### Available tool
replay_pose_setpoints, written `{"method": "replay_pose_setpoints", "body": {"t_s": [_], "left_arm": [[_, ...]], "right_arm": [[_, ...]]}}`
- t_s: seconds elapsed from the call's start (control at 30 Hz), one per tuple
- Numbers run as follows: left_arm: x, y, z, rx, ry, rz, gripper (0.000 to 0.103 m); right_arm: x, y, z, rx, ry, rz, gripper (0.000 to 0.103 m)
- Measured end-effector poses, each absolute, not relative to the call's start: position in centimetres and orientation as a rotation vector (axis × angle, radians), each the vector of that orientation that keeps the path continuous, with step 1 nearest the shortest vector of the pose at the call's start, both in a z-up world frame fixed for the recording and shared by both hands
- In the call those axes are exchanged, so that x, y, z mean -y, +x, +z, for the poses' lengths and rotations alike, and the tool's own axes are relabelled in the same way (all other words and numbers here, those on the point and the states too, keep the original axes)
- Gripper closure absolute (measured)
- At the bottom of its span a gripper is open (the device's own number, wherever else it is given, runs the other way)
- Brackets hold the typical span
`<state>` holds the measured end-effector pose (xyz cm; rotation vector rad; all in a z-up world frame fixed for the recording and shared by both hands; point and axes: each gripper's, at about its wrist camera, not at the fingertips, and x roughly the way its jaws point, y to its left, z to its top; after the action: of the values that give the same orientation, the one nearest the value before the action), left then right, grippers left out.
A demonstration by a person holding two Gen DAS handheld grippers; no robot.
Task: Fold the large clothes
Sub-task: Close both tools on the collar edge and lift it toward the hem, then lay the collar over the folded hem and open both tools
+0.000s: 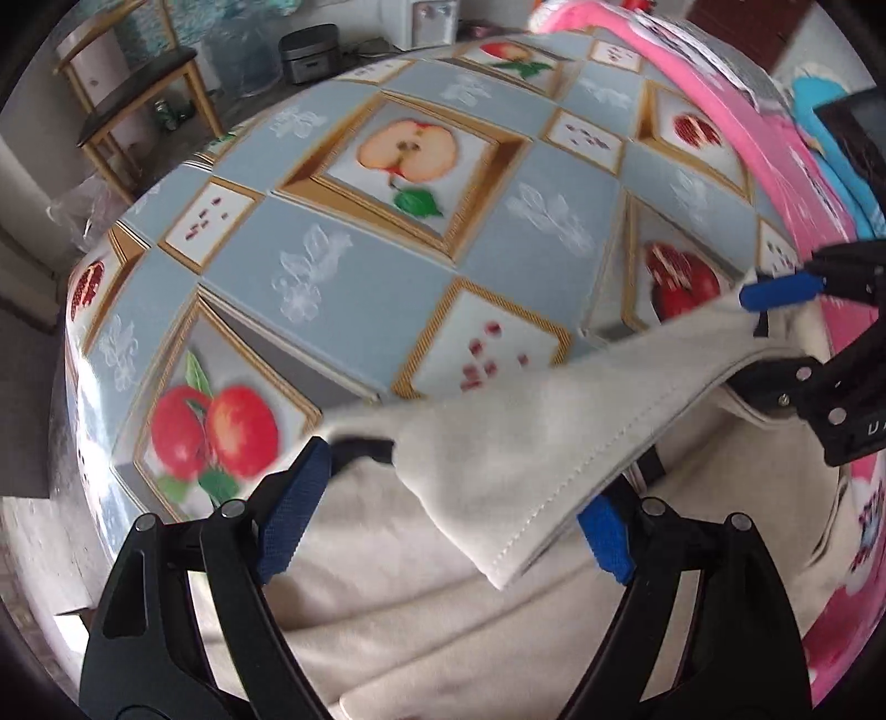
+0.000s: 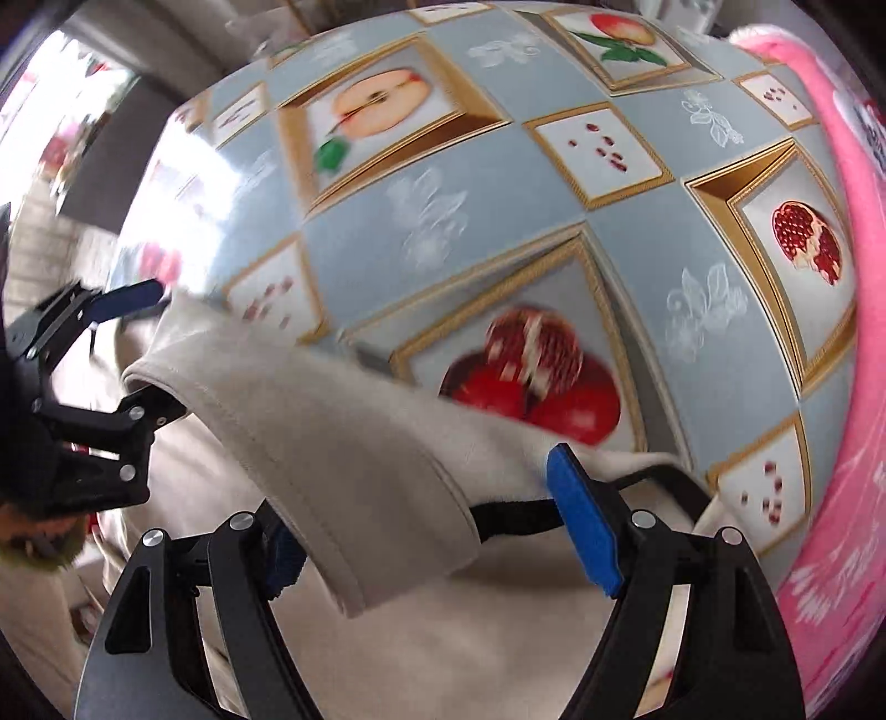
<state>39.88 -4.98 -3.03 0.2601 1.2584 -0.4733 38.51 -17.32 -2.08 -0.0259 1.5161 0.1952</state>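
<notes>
A cream garment lies on the table with the fruit-print cloth. Its hemmed edge hangs stretched between both grippers, drooping over their jaws. My left gripper has its blue-padded jaws spread wide, the cloth lying loose between them. My right gripper is likewise wide open with the cream edge draped across it. Each gripper shows in the other's view: the right one at the right, the left one at the left. The frames are motion-blurred.
Pink clothes and a blue one lie piled along the table's right side. A wooden chair and a dark appliance stand beyond the far edge. The pink pile also shows in the right wrist view.
</notes>
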Motion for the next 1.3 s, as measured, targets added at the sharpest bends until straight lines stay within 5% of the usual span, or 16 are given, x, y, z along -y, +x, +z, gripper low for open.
{"method": "replay_pose_setpoints", "body": {"t_s": [0.33, 0.63, 1.07, 1.3], "left_arm": [[5.0, 36.6, -3.7, -1.164, 0.373, -0.515, 0.023], [6.3, 37.7, -3.5, -1.063, 0.365, -0.494, 0.023], [6.9, 33.3, -4.0, -0.977, 0.576, -0.583, 0.023], [6.3, 32.7, -3.8, -0.97, 0.566, -0.607, 0.023]], "right_arm": [[13.4, 34.1, -2.7, -1.374, -0.334, 0.175, 0.027], [14.3, 35.3, -1.4, -1.209, -0.105, 0.192, 0.026], [13.3, 31.5, -4.0, -1.186, -0.233, 0.32, 0.026], [13.2, 28.3, 0.8, -1.011, -0.254, 0.329, 0.026]]}}
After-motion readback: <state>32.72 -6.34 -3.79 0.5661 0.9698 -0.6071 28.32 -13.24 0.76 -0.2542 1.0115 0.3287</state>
